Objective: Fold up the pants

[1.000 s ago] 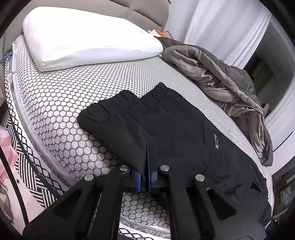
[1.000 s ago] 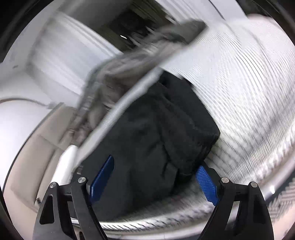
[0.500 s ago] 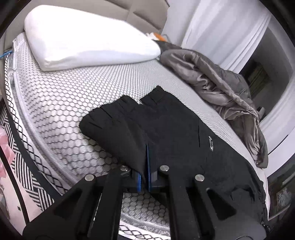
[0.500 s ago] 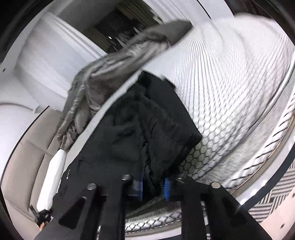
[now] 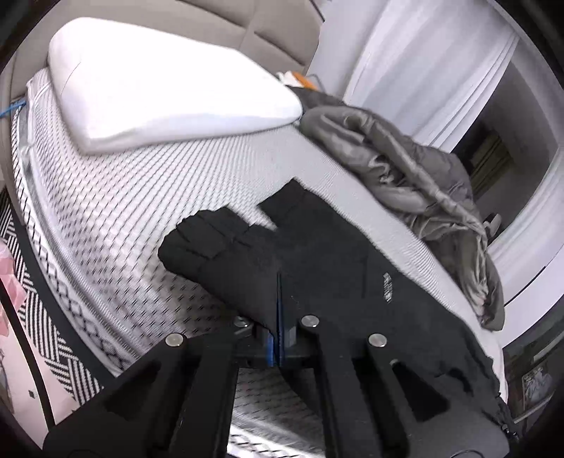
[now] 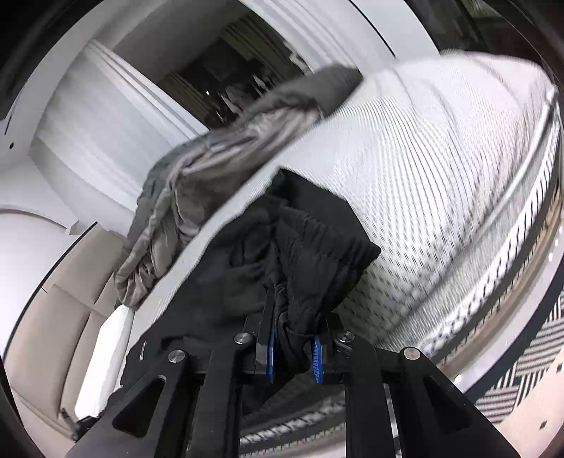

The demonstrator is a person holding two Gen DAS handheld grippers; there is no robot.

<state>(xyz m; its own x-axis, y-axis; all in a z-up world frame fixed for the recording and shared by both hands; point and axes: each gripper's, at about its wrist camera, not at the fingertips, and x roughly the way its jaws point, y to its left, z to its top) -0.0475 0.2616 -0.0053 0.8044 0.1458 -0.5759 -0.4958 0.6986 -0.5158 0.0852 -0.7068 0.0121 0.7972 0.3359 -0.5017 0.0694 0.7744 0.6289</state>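
Observation:
Black pants point(image 5: 335, 253) lie stretched across the hexagon-patterned mattress point(image 5: 141, 197). My left gripper point(image 5: 278, 338) is shut on the near edge of the pants near the leg ends. In the right wrist view the pants point(image 6: 282, 246) bunch up at the waistband, and my right gripper point(image 6: 292, 352) is shut on that bunched black fabric, lifting it slightly off the mattress point(image 6: 440, 176).
A white pillow point(image 5: 158, 88) lies at the head of the bed. A crumpled grey duvet point(image 5: 405, 169) sits along the far side, also in the right wrist view point(image 6: 211, 165). A beige headboard point(image 5: 246, 21), white curtains point(image 5: 423, 53) and a zigzag-patterned rug point(image 6: 521, 380) surround the bed.
My right gripper closed on the waistband end of the pants and has drawn it up. My left gripper stayed shut on the pants and lifted its edge slightly.

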